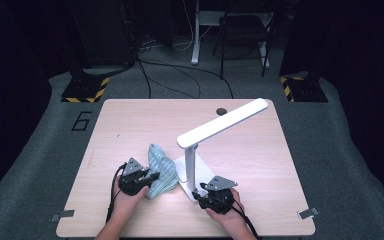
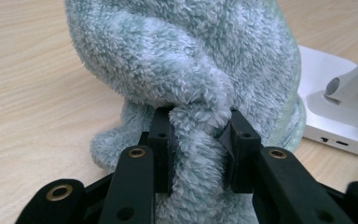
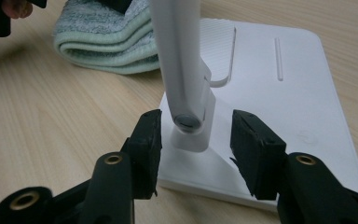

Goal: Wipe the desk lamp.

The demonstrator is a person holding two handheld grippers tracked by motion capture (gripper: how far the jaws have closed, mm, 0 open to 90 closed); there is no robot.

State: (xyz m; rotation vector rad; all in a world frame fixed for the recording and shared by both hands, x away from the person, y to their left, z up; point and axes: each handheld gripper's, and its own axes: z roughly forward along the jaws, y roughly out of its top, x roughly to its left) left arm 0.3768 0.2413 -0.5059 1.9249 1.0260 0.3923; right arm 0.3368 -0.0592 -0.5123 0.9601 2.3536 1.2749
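**Towel pinched, lamp post between open jaws**

The towel (image 1: pixel 160 171) is a fluffy pale blue-green cloth, bunched and folded, with a lighter green edge band showing in the right gripper view. It lies on the table (image 1: pixel 130 125) just left of the lamp (image 1: pixel 200 150), touching or nearly touching the lamp's base on that side. The left gripper (image 1: pixel 152 176) holds it: in its own view the jaws squeeze a thick fold of pile between them.

The lamp is white, with a flat base, an upright post and a long head slanting up to the right. The right gripper (image 3: pixel 196 135) stands at the foot of the post, jaws part open on either side of the hinge, not touching it.

On the floor left of the table a "6" (image 1: pixel 81 120) is marked.
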